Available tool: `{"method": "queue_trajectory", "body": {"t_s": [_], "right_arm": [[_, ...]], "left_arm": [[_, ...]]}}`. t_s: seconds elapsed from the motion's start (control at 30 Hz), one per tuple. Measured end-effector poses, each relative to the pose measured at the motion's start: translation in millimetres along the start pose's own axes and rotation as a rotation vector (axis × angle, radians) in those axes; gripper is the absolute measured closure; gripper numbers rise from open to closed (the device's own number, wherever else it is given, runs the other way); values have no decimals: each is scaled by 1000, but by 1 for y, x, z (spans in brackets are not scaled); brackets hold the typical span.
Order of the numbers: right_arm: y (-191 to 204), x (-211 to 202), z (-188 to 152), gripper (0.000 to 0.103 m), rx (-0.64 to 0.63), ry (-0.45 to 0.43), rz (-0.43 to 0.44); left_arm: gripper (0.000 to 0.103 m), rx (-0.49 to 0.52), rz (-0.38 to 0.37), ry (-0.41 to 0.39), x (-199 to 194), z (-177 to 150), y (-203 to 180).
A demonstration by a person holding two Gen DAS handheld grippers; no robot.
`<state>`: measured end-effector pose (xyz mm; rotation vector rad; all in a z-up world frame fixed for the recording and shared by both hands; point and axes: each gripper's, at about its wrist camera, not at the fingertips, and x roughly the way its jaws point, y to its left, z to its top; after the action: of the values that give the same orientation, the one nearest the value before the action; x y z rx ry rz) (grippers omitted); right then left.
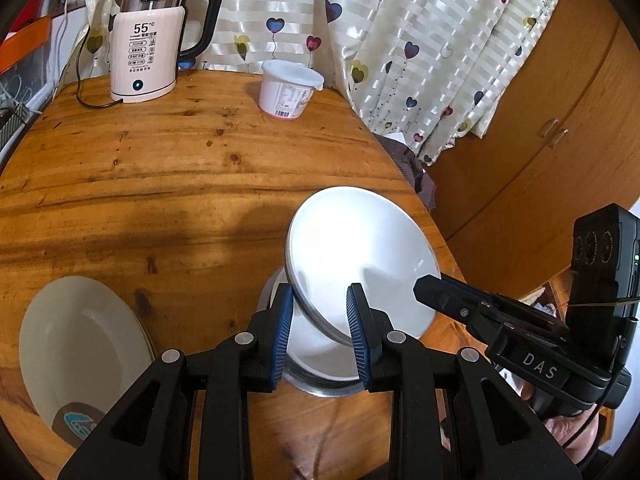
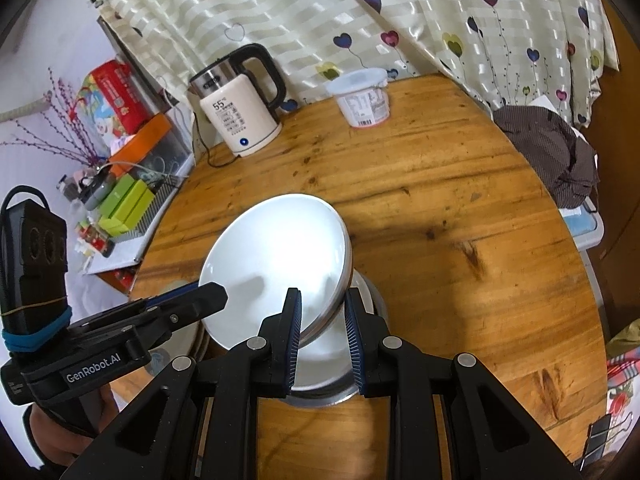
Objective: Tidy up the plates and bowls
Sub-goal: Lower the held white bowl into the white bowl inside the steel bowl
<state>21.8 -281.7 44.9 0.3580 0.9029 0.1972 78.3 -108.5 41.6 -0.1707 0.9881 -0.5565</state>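
Two grippers, left gripper (image 1: 320, 320) and right gripper (image 2: 322, 322), pinch the tilted white bowl's (image 1: 360, 264) opposite rims above the steel bowl (image 1: 324, 384). I judge uneven release could tip it. Cream plate (image 1: 80, 344) rests at 9 o'clock; kettle (image 1: 148, 40) at 11.

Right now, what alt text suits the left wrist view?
Both grippers, left gripper and right gripper, straddle opposite rims of a tilted white bowl above a steel bowl on a wooden table; a cream plate lies left.

A kettle (image 1: 144, 40) and lidded tub (image 1: 289, 89) stand on the table (image 1: 180, 184).
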Motion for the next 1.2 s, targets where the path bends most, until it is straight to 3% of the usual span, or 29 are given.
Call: {"method": "queue_trajectory", "body": {"t_s": [1.2], "right_arm": [[-10, 21, -17, 79, 6, 90, -14]], "left_arm": [[75, -33, 19, 79, 23, -19, 6]]}}
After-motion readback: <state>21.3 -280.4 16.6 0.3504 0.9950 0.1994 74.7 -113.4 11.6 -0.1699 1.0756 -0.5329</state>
